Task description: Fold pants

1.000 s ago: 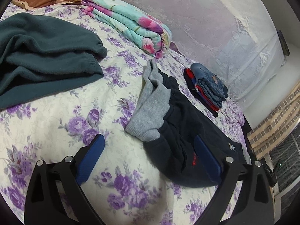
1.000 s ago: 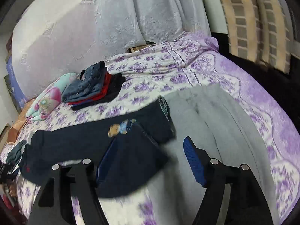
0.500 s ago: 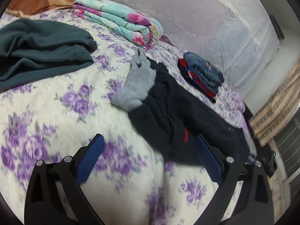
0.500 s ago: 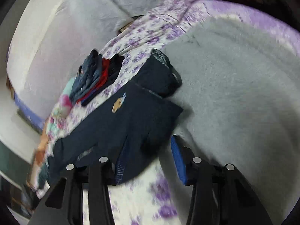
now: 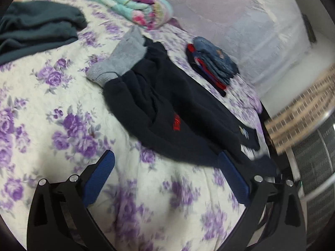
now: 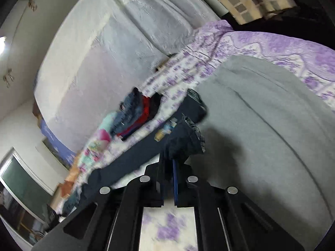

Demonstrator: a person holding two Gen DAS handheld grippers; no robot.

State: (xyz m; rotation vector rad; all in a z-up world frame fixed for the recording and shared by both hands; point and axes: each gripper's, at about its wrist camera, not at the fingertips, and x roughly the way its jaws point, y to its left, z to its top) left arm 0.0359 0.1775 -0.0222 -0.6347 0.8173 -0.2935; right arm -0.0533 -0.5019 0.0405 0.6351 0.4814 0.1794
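Dark navy pants (image 5: 167, 113) with a red logo lie stretched across the floral bedspread (image 5: 62, 125), with grey cuffs (image 5: 121, 58) at their far end. My left gripper (image 5: 165, 167) is open and empty, hovering just before the near edge of the pants. In the right wrist view my right gripper (image 6: 170, 167) is shut on the waist end of the navy pants (image 6: 182, 140) and lifts that end above the bed; the rest of the pants trails off to the left.
A dark green garment (image 5: 35, 29) lies far left. A folded floral blanket (image 5: 129, 10) lies at the back. A stack of folded clothes (image 5: 211, 62) lies beyond the pants. Grey pants (image 6: 261, 125) are spread at the right. A white wall (image 6: 104, 52) stands behind the bed.
My right gripper has closed on the waist end of the navy pants and tilted up, lifting it. My left gripper has drawn back toward the near edge, still open.
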